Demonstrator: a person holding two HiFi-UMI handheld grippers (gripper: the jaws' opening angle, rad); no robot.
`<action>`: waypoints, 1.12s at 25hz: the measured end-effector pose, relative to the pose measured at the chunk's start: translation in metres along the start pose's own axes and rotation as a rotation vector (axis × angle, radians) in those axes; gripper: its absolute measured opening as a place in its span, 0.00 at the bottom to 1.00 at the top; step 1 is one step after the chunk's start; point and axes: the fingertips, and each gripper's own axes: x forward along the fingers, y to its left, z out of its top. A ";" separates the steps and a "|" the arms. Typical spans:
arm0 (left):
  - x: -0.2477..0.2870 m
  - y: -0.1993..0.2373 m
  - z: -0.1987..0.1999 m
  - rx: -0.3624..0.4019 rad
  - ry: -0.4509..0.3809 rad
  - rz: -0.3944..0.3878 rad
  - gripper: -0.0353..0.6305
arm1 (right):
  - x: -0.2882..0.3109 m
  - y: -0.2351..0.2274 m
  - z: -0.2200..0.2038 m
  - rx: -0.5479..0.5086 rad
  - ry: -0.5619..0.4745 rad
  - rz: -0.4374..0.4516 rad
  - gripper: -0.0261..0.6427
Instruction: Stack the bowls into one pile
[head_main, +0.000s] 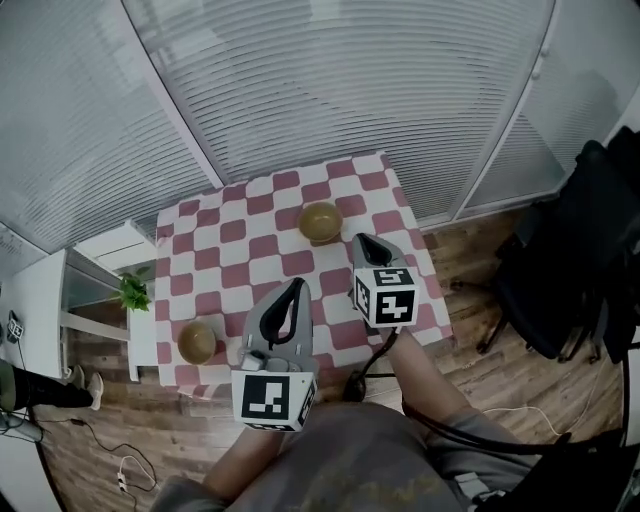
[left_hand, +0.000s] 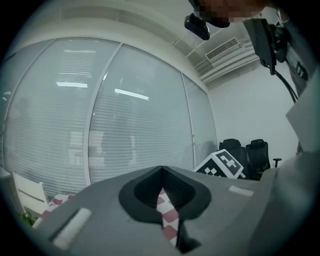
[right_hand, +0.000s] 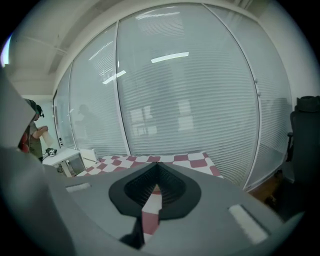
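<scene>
Bowl one (head_main: 320, 221), bowl two (head_main: 197, 341), apart, one checked table (head_main: 260, 250)

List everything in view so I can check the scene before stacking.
far bowl: one, yellow-brown, empty, near the table's far edge
near bowl: one, yellow-brown, empty, at the table's near left corner, apart from the other
table: one, red and white check cloth, centre
plant: one, green, small, left of the table by the shelf
shelf: one, white, left of the table
chair: one, black, on the wood floor to the right
blinds: pale grey, behind the glass wall beyond the table
left tool: one, grey, shut, holding nothing, over the table's near side
right tool: one, grey, shut, holding nothing, just right of the far bowl
</scene>
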 end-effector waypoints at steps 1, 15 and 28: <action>0.002 -0.002 0.002 0.001 -0.006 0.006 0.05 | 0.002 0.001 0.005 -0.011 -0.006 0.010 0.08; 0.030 0.008 -0.018 -0.005 0.029 0.020 0.05 | 0.037 -0.003 -0.016 -0.007 0.056 0.032 0.08; 0.076 0.050 -0.034 -0.042 0.063 0.015 0.05 | 0.093 -0.013 -0.015 -0.021 0.109 0.003 0.13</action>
